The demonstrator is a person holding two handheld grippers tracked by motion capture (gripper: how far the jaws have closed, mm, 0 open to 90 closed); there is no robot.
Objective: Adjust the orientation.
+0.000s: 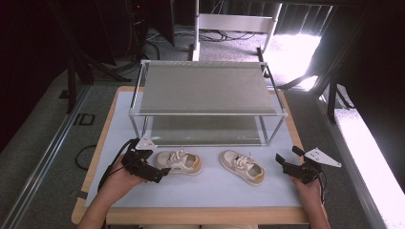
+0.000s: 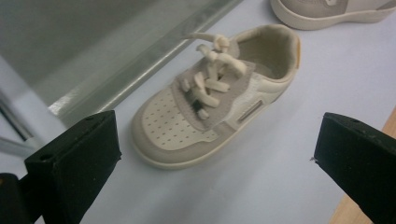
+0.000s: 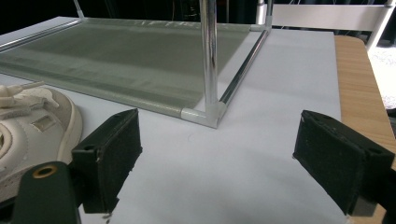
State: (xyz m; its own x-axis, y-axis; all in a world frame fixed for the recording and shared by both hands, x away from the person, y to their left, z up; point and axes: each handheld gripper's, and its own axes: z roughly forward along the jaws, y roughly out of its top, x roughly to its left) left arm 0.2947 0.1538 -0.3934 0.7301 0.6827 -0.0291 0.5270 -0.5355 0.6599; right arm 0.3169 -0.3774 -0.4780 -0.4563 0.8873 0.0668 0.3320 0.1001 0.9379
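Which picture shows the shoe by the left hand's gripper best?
The left gripper view: the left shoe is large there, laces and perforated toe clear. The high view shows it small; the right gripper view shows the other shoe.

Two-tier rack (image 1: 207,90) at frame centre, on the mat (image 1: 205,188), w/ its lower shelf just above the mat. Below it, 2 shoes side by side: left shoe (image 1: 180,162) centre-left, right shoe (image 1: 242,166) centre-right, apart. Left gripper (image 1: 160,174) lower left, just beside left shoe. Right gripper (image 1: 287,160) lower right, near right shoe.
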